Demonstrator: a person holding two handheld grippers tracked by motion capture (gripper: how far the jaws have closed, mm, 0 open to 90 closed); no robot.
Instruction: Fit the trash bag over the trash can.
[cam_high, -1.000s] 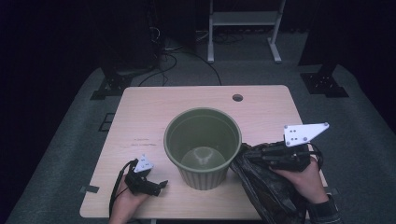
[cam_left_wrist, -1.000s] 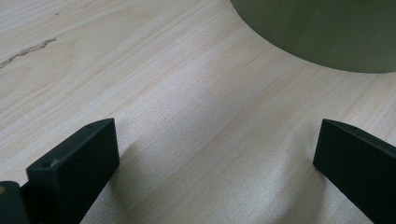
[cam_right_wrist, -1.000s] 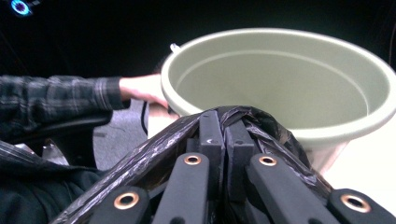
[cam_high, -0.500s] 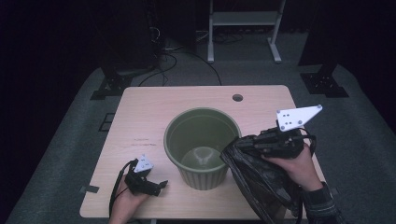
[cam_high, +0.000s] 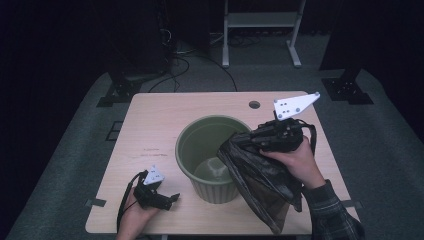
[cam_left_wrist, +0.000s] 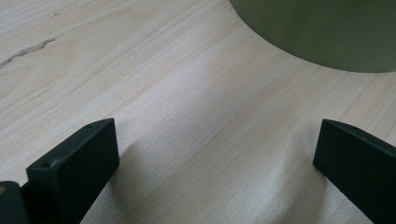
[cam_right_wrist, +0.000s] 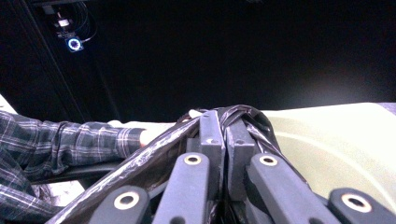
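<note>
From above, a pale wooden table (cam_high: 150, 125) carries a green bin (cam_high: 212, 157) at its middle, open side up. At the bin's right, the right gripper (cam_high: 260, 141) clamps the top edge of a black bag (cam_high: 262, 182), just over the bin's right rim; the bag hangs down from the jaws, crumpled and glossy, and drapes past the bin's right wall toward the table's near edge. A hand in a plaid sleeve holds this gripper, and the grey plate sticks up behind it. Near the table's front left corner the left gripper (cam_high: 170, 198) lies low on the wood, pointing right toward the bin's base, apart from it, with its cable looping by the wrist. Along the left gripper view, the two black jaws stand wide apart with bare wood between them, nothing touched; the bin's (cam_left_wrist: 322, 32) curved green wall shows at the top right, a little beyond the jaw tips. Along the right gripper view, the jaws are pressed together on a fold of the bag (cam_right_wrist: 243, 116), whose black film wraps over and around both tips; the bin's (cam_right_wrist: 336, 144) pale green rim spreads to the right behind them, and a plaid sleeve (cam_right_wrist: 70, 140) reaches in from the left.
</note>
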